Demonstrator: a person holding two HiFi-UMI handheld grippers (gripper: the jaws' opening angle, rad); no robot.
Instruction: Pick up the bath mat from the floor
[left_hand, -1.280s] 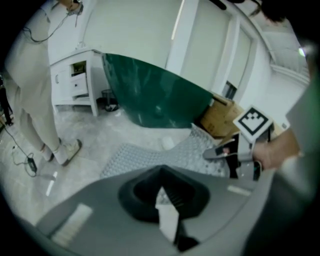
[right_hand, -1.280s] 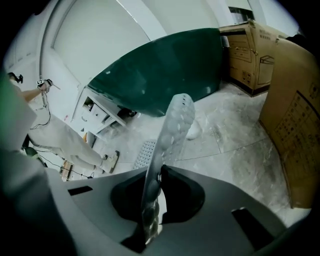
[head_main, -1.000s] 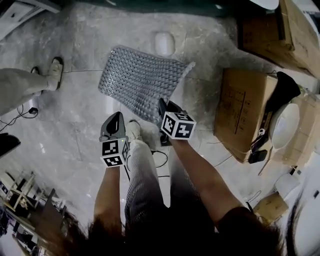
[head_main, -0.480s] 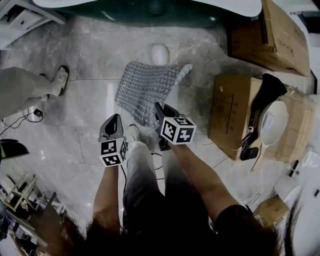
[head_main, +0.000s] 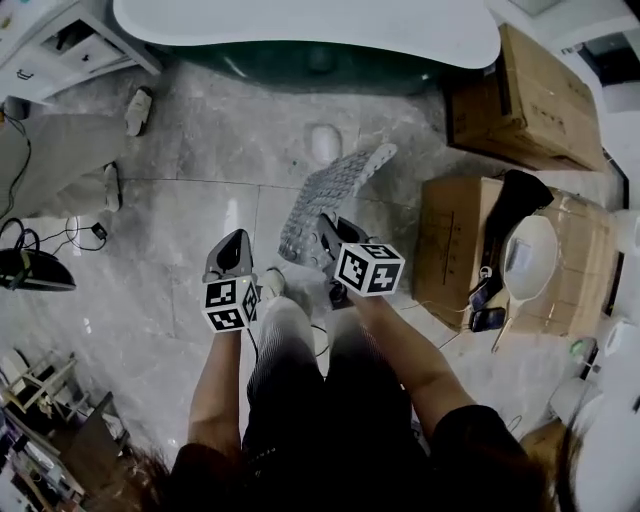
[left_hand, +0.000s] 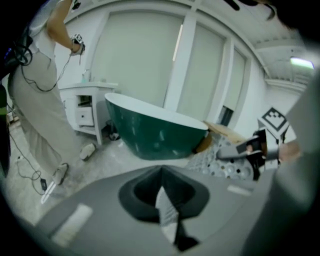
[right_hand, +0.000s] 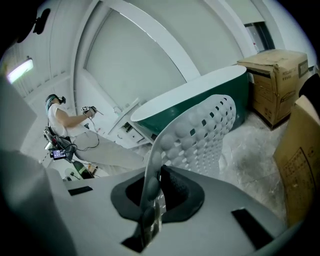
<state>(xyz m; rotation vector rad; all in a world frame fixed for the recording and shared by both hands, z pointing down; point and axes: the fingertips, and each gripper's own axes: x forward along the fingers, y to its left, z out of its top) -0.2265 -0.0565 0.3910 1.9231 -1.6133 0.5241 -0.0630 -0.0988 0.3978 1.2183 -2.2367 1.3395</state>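
The bath mat (head_main: 328, 195) is a pale grey, bubbled sheet with holes. It is lifted off the marble floor and stands nearly edge-on in front of my right gripper (head_main: 322, 230), which is shut on its near edge. In the right gripper view the mat (right_hand: 200, 132) rises curved from between the jaws of the right gripper (right_hand: 156, 175) toward the green tub. My left gripper (head_main: 234, 248) hovers to the left of the mat, apart from it, jaws shut with nothing in them. From the left gripper (left_hand: 161, 187) the mat (left_hand: 225, 164) shows at the right.
A green bathtub with a white rim (head_main: 300, 30) stands ahead. Cardboard boxes (head_main: 460, 240) (head_main: 530, 90) line the right side, one bearing a white oval object (head_main: 525, 260). A white cabinet (head_main: 60, 45) and a standing person (head_main: 50, 160) with cables are at the left. A small white object (head_main: 325, 140) lies on the floor.
The mat lay flat on the floor; now the right gripper has raised it so that it stands nearly edge-on. The head view has tilted up toward the tub. The left gripper has barely moved.
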